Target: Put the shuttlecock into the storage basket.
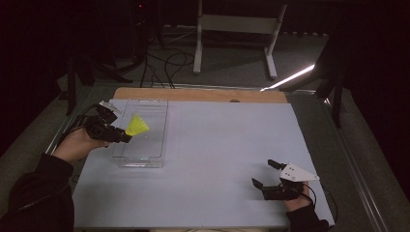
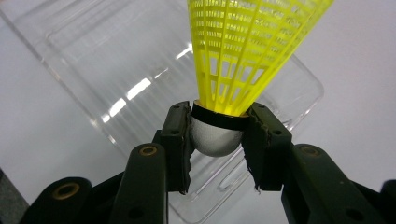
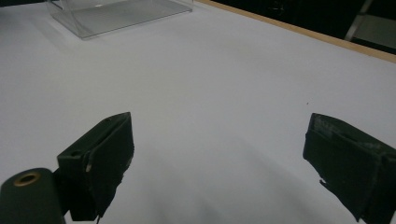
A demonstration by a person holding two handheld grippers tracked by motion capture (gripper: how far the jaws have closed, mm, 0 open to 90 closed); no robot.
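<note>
The yellow shuttlecock [image 2: 254,49] sits clamped in my left tongs [image 2: 218,135], pinched by its rounded white cork base just below the black band, one pad on each side of the cork. Its netted plastic skirt flares away from the tongs and hangs over the clear plastic tray [image 2: 93,60]; from the high view the shuttlecock [image 1: 137,125] is above the left half of the tray [image 1: 154,108], held off its floor as far as I can tell, with the skirt pointing toward the tray's middle. My left tongs [image 1: 126,137] come in from the tray's left side, my hand [image 1: 77,144] behind them at the edge of the counter [image 1: 212,145]. The tray lies on the white sheet that covers the counter, near its far left corner. Well apart, at the near right of the counter, my right tongs [image 1: 264,174] rest low over the sheet with the jaws spread wide and nothing between them; in the right gripper view the right tongs [image 3: 219,149] frame bare white surface, with the tray [image 3: 116,14] far off at the top left.
</note>
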